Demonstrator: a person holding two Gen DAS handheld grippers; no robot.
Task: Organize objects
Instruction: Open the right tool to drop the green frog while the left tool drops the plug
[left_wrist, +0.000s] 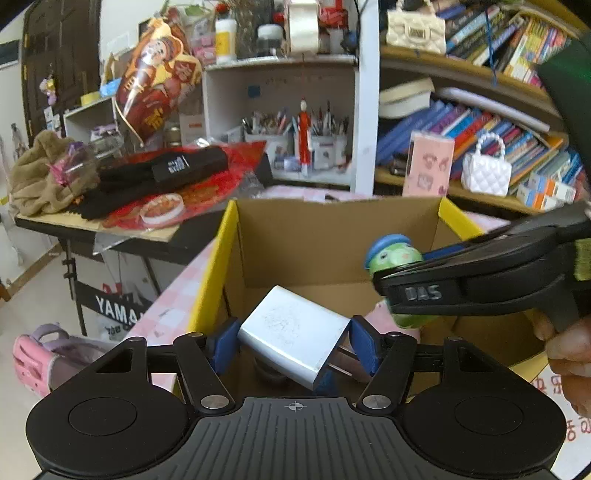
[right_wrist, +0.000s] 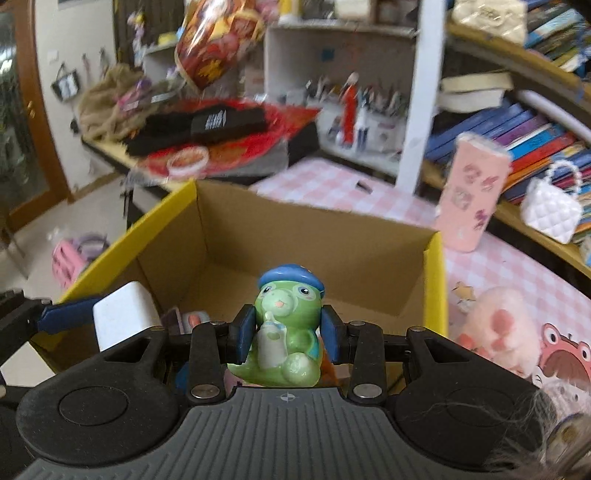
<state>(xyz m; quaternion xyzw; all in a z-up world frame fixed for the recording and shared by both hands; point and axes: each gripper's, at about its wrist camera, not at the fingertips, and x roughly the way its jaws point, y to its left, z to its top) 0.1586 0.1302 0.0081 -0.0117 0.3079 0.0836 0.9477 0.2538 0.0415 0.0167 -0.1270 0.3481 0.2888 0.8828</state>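
My left gripper (left_wrist: 293, 345) is clamped on a white plug adapter (left_wrist: 295, 328), and my right gripper (right_wrist: 286, 334) grips a green frog figure (right_wrist: 286, 325). Both hang over the open cardboard box (right_wrist: 295, 236) just ahead and below. I'd carry each well inside the rim, lower it, then let go (one at a time, since the two grippers crowd each other). Something already lies on the box floor beneath; a pink plush (right_wrist: 498, 328) sits just beside my right gripper.

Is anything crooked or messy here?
Yes. The white charger sits tilted in the left claw, prongs pointing sideways. The side table behind the cardboard box holds a jumbled heap.
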